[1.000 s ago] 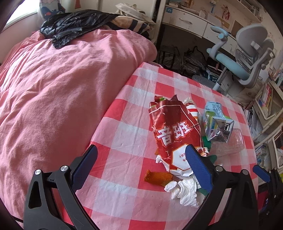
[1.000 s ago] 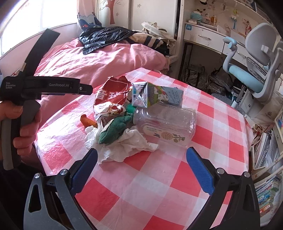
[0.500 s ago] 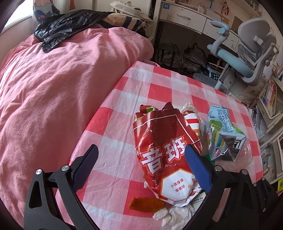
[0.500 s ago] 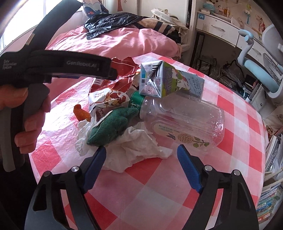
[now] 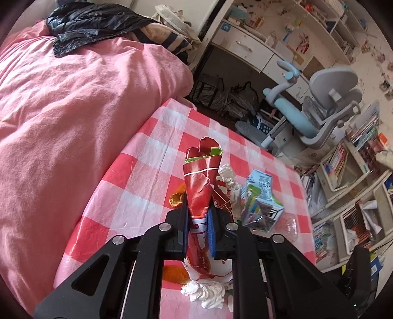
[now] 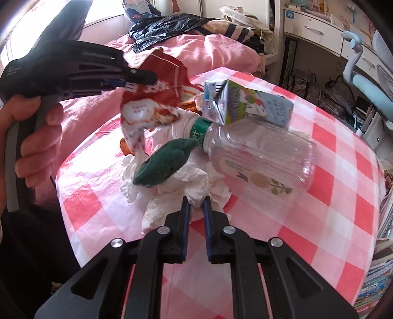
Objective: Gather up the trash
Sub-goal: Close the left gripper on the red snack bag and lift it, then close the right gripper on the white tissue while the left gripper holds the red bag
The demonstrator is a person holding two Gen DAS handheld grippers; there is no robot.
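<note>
A pile of trash lies on the red-and-white checked table [image 5: 152, 162]. My left gripper [image 5: 198, 208] is shut on a crumpled red snack bag [image 5: 200, 181], which stands up off the cloth; the right wrist view shows the same bag [image 6: 157, 98] hanging from the left gripper [image 6: 147, 78]. My right gripper [image 6: 195, 203] is closing its jaws on a white tissue [image 6: 186, 186], pinched between the pads. Beside the tissue lie a green cloth lump [image 6: 164, 162], a clear plastic bottle [image 6: 258, 157] and a milk carton [image 6: 250, 105]. An orange scrap [image 5: 176, 198] lies by the bag.
A pink bed [image 5: 73, 110] borders the table's left edge, with a black plastic bag [image 5: 93, 22] on it. A grey and blue office chair [image 5: 326, 108] and a desk stand behind. Bookshelves [image 5: 348, 171] fill the right side. A hand [image 6: 36, 137] holds the left gripper.
Both grippers went from wide open to closed. The left one took hold of the red snack bag and raised it. The right one came down and pinched the white tissue.
</note>
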